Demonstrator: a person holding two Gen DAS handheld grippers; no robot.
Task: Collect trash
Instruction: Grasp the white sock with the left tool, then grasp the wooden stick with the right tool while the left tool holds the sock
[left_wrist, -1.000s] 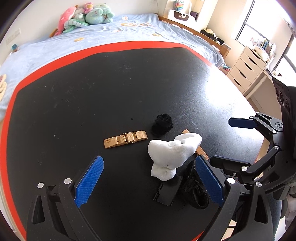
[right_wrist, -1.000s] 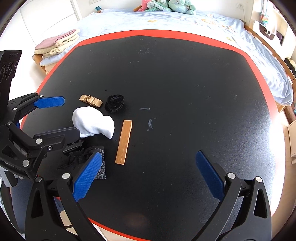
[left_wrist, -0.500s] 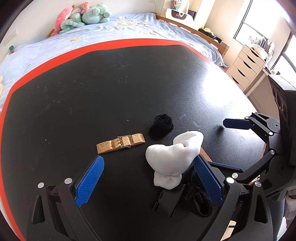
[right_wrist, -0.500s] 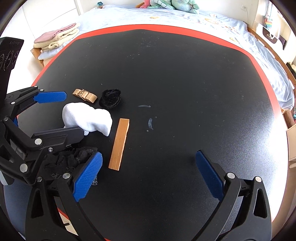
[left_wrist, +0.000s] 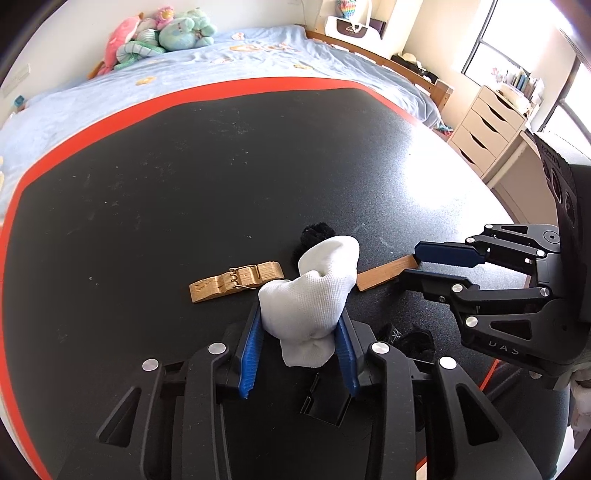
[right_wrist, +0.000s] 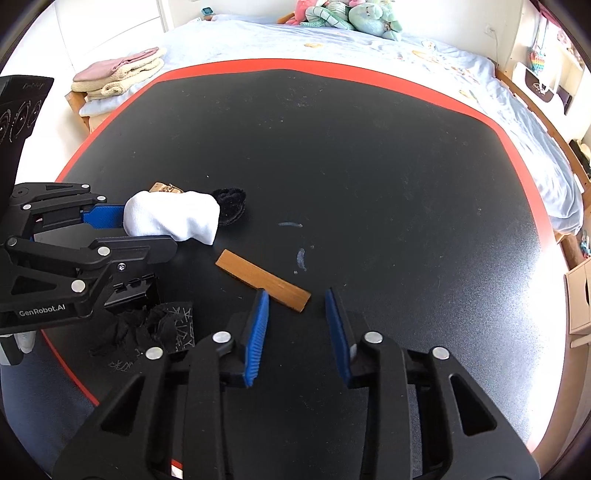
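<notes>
White sock (left_wrist: 310, 295) hides part of black fluffy clump (left_wrist: 314, 234); wooden strip (left_wrist: 386, 273) partly hidden, right-centre of frame.

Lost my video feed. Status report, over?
Left gripper closing, pads pressing the white sock. Right gripper closing around the wooden strip's end, not yet pinching. Nothing blocking.

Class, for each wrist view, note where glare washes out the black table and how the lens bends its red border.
Left wrist view: window glare bleaches the table at right; the red border bows into an arc. Right wrist view: glare whitens the right rim; same barrel curve.
</notes>
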